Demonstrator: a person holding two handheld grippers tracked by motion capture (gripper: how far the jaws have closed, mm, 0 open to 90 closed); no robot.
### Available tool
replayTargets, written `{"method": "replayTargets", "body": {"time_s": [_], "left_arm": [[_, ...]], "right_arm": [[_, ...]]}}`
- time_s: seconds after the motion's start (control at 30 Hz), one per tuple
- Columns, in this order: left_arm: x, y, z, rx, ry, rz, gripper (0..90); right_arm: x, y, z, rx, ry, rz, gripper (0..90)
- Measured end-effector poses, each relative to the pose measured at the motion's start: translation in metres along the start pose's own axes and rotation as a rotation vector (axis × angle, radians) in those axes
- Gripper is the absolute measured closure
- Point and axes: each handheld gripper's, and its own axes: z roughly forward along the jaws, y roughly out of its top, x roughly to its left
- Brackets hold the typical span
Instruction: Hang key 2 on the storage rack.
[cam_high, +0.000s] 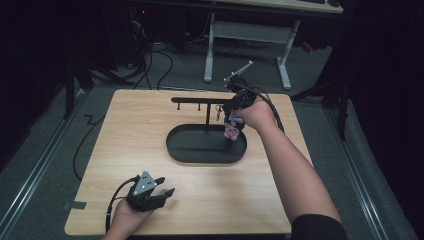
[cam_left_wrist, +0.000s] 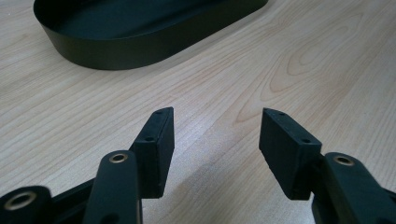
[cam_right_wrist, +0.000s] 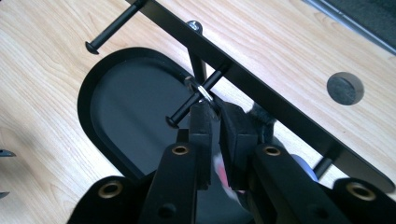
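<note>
The right gripper view showed my right gripper (cam_right_wrist: 215, 122) pinching the keychain (cam_right_wrist: 201, 92) ring on a far-right peg (cam_right_wrist: 194, 99) of the rack (cam_right_wrist: 261, 88). I judged I should release gently. My left gripper (cam_left_wrist: 215, 140) rested spread on the near table (cam_left_wrist: 299, 60).

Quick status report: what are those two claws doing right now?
Left gripper open, idle on table. Right gripper at keychain ring on rack peg. Nothing in the way.
</note>
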Motion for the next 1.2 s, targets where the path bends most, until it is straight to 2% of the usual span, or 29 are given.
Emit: {"method": "replayTargets", "body": {"time_s": [0.2, 0.33, 0.43, 0.5, 0.8, 0.83, 0.93, 1.0, 1.03, 1.07, 1.1, 1.2], "left_arm": [[0.001, 0.0, 0.0, 0.001, 0.002, 0.0, 46.0], [0.0, 0.001, 0.001, 0.002, 0.002, 0.003, 45.8], [-0.001, 0.001, 0.002, 0.001, 0.001, 0.001, 45.6], [-0.001, 0.001, 0.002, 0.002, 0.0, 0.002, 45.6], [-0.002, 0.001, 0.004, 0.011, -0.008, 0.006, 45.4], [-0.002, 0.0, 0.005, 0.006, -0.008, 0.004, 45.3], [-0.002, 0.0, 0.005, 0.009, -0.009, 0.008, 45.3], [-0.003, 0.0, 0.006, 0.013, -0.011, 0.013, 45.1], [-0.003, 0.0, 0.006, 0.015, -0.015, 0.012, 45.1], [-0.003, -0.001, 0.007, 0.014, -0.017, 0.011, 45.1], [-0.003, -0.001, 0.007, 0.014, -0.017, 0.011, 45.1], [-0.003, -0.003, 0.008, 0.02, -0.02, 0.007, 45.1]], "right_arm": [[0.002, -0.012, -0.012, -0.029, -0.002, 0.017, 80.1], [0.005, -0.027, -0.017, -0.042, 0.007, 0.027, 77.1], [0.005, -0.046, -0.019, -0.061, 0.011, 0.029, 72.0], [0.004, -0.05, -0.019, -0.065, 0.012, 0.032, 71.6], [0.0, -0.098, -0.01, -0.087, 0.022, 0.053, 64.2], [-0.001, -0.107, -0.008, -0.097, 0.03, 0.055, 62.6], [-0.002, -0.117, -0.006, -0.104, 0.039, 0.057, 61.6], [-0.002, -0.132, -0.004, -0.117, 0.033, 0.058, 58.8], [-0.002, -0.132, -0.004, -0.117, 0.033, 0.058, 58.8], [-0.002, -0.143, -0.003, -0.129, 0.03, 0.061, 56.6], [-0.002, -0.143, -0.003, -0.129, 0.03, 0.061, 56.6], [-0.001, -0.16, -0.002, -0.149, 0.013, 0.058, 53.6]]}}
